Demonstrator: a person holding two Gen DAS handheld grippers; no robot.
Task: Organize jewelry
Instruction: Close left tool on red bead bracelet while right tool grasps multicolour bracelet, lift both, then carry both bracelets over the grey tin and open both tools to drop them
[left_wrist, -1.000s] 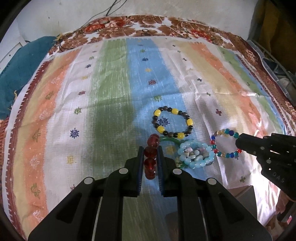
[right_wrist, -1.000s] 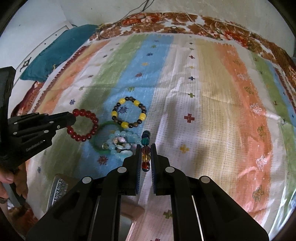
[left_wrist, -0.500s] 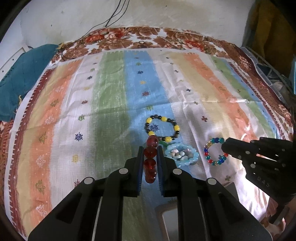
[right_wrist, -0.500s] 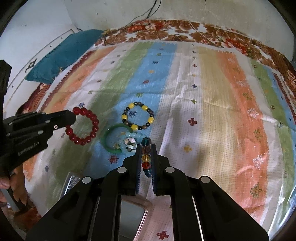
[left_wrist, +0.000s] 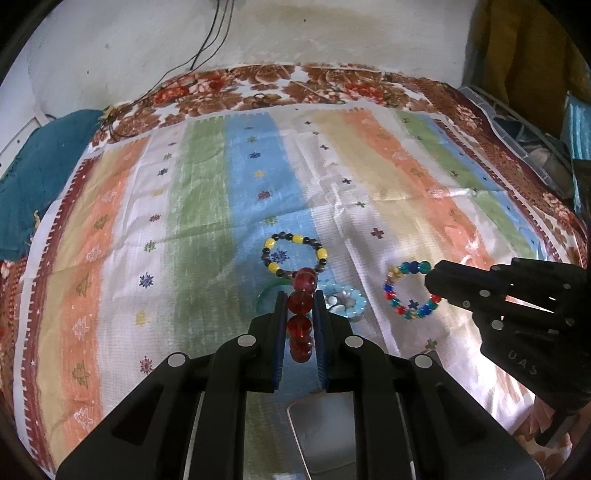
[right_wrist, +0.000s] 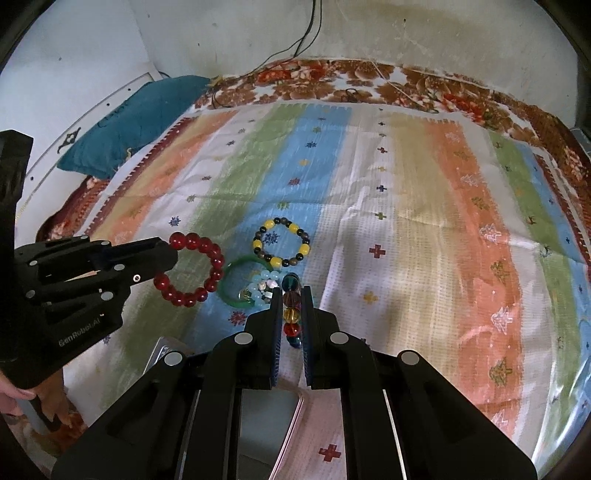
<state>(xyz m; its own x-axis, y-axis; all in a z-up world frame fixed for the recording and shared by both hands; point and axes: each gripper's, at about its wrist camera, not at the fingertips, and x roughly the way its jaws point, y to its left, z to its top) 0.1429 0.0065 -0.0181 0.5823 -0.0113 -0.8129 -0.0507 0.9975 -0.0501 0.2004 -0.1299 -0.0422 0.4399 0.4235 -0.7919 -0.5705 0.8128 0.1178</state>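
Left gripper (left_wrist: 301, 317) has its fingers clamped on the red bracelet (left_wrist: 300, 321), which hangs clear of the striped cloth (left_wrist: 207, 206), while the right gripper (right_wrist: 291, 317) pinches the multicolour bracelet (right_wrist: 291, 314) the same way, its ring showing at three o'clock in the left view. Down on the cloth, the yellow-and-dark bracelet (right_wrist: 281, 243) lies at twelve o'clock from the green bangle (right_wrist: 236, 284) and the pale blue bracelet (right_wrist: 264, 286), those two touching.
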